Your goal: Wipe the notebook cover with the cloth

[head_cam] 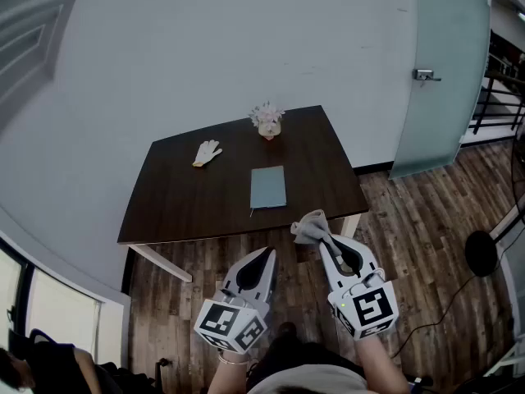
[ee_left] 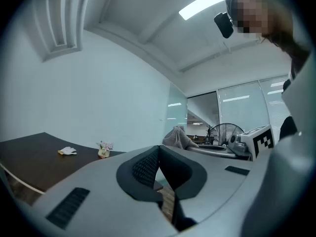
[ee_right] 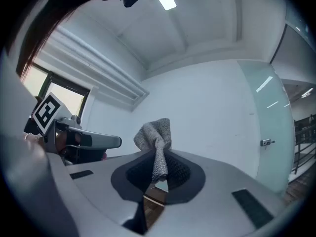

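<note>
A grey-blue notebook [head_cam: 268, 187] lies flat on the dark brown table [head_cam: 180, 199], right of its middle. My right gripper [head_cam: 322, 238] is shut on a grey cloth [head_cam: 309, 227], held in the air just off the table's near right edge; the cloth [ee_right: 155, 143] sticks up from between the jaws in the right gripper view. My left gripper [head_cam: 265, 257] hangs beside it, lower left, shut with nothing in it, short of the table's near edge. The left gripper view shows the cloth [ee_left: 176, 137] and the table [ee_left: 29, 157] at left.
A white glove [head_cam: 207, 152] lies at the table's back left. A small pot of flowers [head_cam: 267, 121] stands at the back edge. A glass door [head_cam: 447, 64] is at right, a fan base [head_cam: 482, 253] on the wood floor at right.
</note>
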Motion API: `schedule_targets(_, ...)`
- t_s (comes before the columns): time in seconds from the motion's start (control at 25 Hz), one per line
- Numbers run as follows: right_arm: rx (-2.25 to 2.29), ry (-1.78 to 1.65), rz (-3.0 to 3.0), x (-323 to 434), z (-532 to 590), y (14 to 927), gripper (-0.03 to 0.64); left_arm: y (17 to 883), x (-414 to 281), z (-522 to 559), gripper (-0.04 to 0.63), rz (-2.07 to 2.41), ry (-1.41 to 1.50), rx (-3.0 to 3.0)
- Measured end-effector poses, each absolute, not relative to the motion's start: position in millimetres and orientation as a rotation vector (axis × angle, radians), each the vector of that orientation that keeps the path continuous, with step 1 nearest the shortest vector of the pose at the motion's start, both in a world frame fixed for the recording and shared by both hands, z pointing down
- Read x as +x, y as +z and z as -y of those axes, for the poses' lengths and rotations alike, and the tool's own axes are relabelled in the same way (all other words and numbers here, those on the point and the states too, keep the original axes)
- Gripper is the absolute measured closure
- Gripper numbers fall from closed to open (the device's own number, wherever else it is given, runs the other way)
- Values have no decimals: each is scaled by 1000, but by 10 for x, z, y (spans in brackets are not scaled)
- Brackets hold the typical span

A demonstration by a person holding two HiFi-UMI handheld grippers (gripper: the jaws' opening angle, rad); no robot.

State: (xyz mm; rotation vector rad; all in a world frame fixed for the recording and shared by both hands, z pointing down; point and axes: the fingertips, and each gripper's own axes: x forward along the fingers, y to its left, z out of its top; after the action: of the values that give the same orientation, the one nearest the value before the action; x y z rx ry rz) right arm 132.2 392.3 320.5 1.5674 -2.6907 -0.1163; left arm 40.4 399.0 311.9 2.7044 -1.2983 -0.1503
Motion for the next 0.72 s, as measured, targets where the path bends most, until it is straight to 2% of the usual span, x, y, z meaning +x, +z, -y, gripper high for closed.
schedule_targets(0.72, 1546, -56, 2707, 615, -2990, 3377, 578, 3250, -292, -3081, 577, 1260, -144, 2698)
